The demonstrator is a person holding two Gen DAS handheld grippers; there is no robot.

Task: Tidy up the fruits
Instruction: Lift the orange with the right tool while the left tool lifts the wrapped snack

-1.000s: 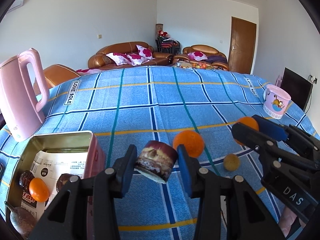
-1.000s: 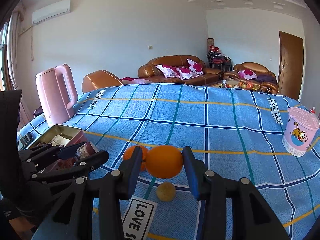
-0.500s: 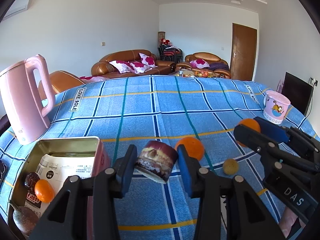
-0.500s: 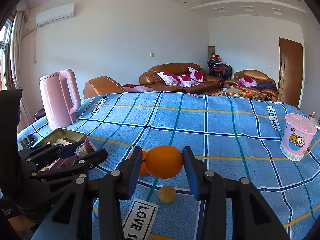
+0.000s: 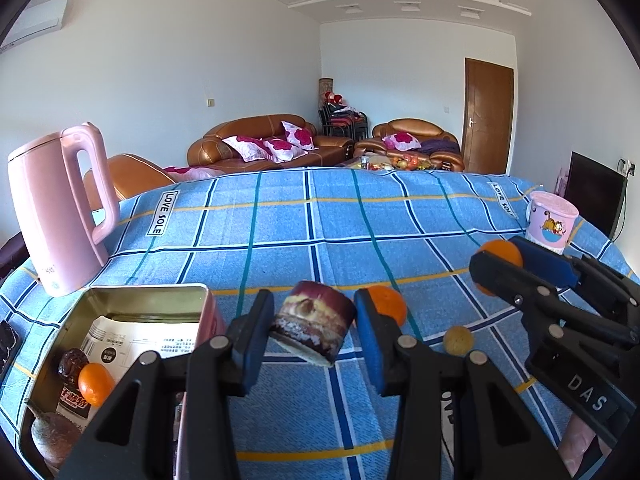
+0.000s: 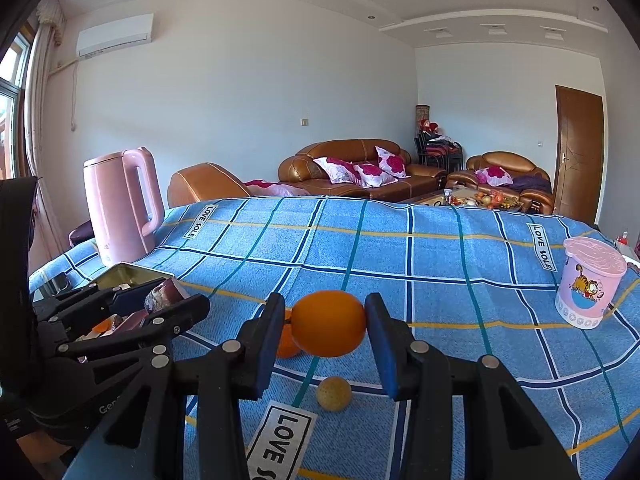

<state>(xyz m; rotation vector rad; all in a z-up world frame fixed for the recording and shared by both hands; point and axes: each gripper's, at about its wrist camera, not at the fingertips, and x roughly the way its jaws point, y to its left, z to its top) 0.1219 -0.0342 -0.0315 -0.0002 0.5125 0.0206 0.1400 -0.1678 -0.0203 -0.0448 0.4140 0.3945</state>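
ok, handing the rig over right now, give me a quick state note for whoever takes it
Left gripper: shut on a printed can, held in the air right of the open tin.
Right gripper: shut on an orange, above the blue cloth.
In the tin: a small orange and dark fruits.
Loose on the cloth: second orange, small yellowish fruit.
Left: held items and the two loose fruits, presumably into the tin.

White walls (image 6: 248, 92) and a recessed ceiling enclose brown leather sofas (image 6: 352, 164) far ahead, a wooden door (image 6: 578, 152) right, an air conditioner (image 6: 116, 34) upper left.
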